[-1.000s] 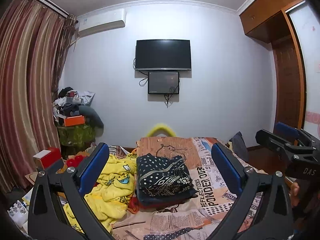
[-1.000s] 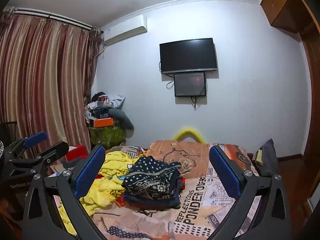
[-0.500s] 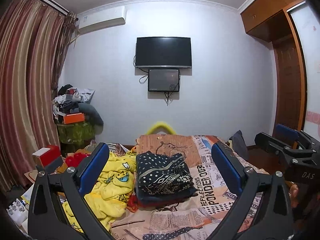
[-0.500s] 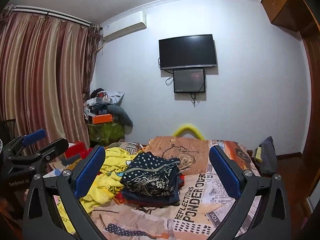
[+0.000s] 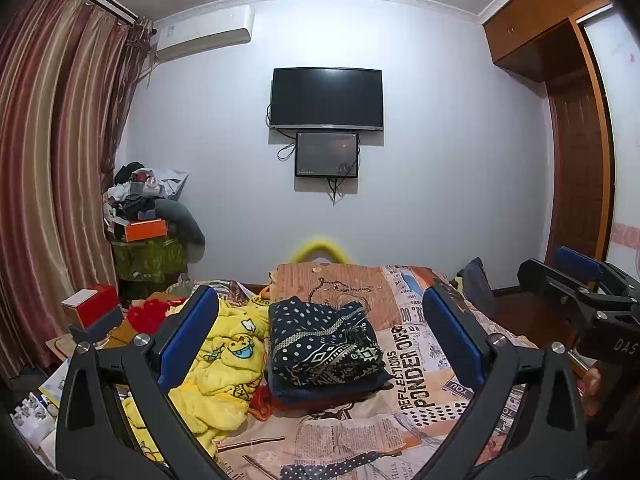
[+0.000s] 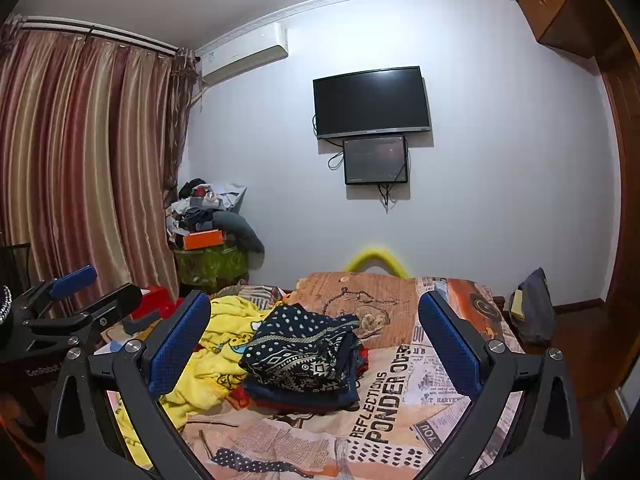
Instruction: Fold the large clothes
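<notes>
A folded dark navy garment with white dots and patterns (image 5: pixel 324 342) lies on top of a small stack on the bed; it also shows in the right wrist view (image 6: pixel 302 354). A crumpled yellow cartoon-print garment (image 5: pixel 218 364) lies to its left, seen too in the right wrist view (image 6: pixel 212 344). My left gripper (image 5: pixel 320 340) is open and empty, held above the bed short of the stack. My right gripper (image 6: pixel 314 344) is open and empty, likewise held back from the stack. Each gripper shows at the edge of the other's view.
The bed has a newspaper-print cover (image 5: pixel 416 376). A cluttered pile with an orange box (image 5: pixel 146 230) stands at the left by striped curtains (image 5: pixel 48 184). A TV (image 5: pixel 326 98) hangs on the far wall. A wooden wardrobe (image 5: pixel 576 168) is at the right. A red box (image 5: pixel 90 310) sits left of the bed.
Both grippers have tilted slightly upward, so the bed and clothes sit a little lower in both views. Neither gripper's jaws changed.
</notes>
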A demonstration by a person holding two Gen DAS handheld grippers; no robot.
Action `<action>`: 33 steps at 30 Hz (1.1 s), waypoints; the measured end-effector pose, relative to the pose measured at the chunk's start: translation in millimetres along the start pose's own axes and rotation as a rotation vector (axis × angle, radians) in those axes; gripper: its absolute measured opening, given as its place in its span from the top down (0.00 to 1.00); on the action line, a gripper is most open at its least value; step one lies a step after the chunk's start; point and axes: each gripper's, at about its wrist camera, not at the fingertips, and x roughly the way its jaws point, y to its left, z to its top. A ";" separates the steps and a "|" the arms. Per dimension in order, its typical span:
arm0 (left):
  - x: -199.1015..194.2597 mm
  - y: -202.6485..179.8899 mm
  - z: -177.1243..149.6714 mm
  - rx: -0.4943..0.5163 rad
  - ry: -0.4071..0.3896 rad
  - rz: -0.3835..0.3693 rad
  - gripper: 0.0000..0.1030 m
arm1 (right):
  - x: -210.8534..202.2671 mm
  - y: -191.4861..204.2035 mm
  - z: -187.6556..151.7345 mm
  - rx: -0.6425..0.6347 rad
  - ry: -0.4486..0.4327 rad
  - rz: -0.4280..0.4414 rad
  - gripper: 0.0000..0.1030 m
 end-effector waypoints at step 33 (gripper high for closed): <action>3.2 -4.8 -3.2 -0.003 0.029 -0.081 0.01 | -1.7 -12.3 1.7 0.039 -0.008 -0.005 0.00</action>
